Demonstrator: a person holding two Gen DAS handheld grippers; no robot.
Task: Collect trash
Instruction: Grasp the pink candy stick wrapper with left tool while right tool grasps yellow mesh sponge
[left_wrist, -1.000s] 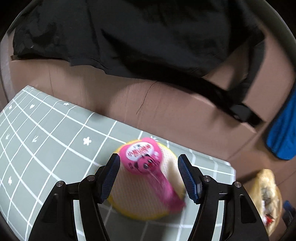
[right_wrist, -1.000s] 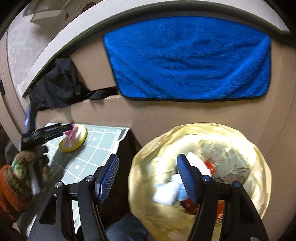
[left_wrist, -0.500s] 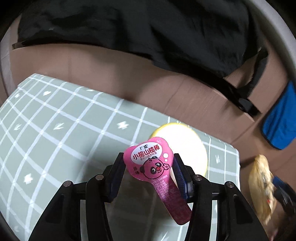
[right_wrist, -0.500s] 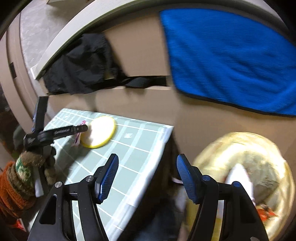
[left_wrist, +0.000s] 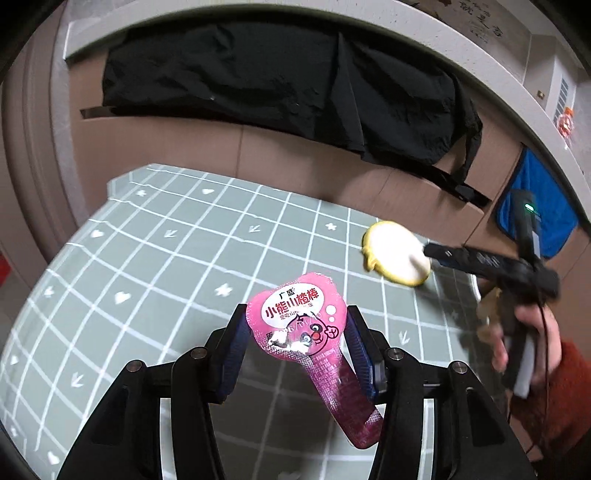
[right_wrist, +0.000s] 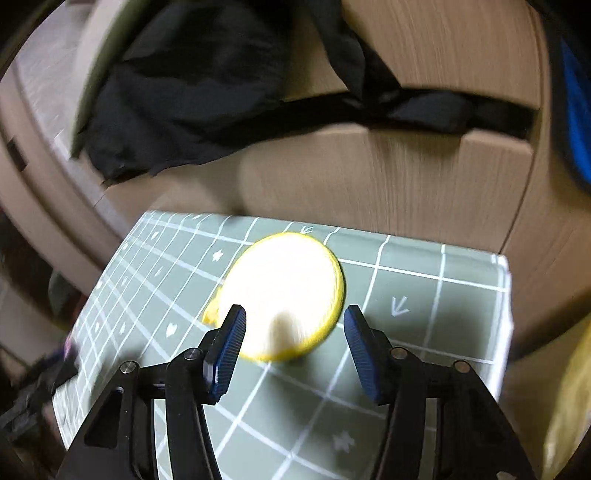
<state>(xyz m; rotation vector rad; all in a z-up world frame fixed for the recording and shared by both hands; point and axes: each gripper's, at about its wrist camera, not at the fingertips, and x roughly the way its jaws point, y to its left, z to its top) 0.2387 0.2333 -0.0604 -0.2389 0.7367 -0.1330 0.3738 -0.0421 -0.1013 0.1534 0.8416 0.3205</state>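
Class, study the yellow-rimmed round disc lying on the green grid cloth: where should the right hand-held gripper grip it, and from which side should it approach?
Grip the yellow-rimmed disc across its thin rim, near edge first. It lies flat on the grid cloth, so its top offers no hold. The right hand-held gripper is open and level with that near edge, so probably come in low from there, one finger sliding under the rim.
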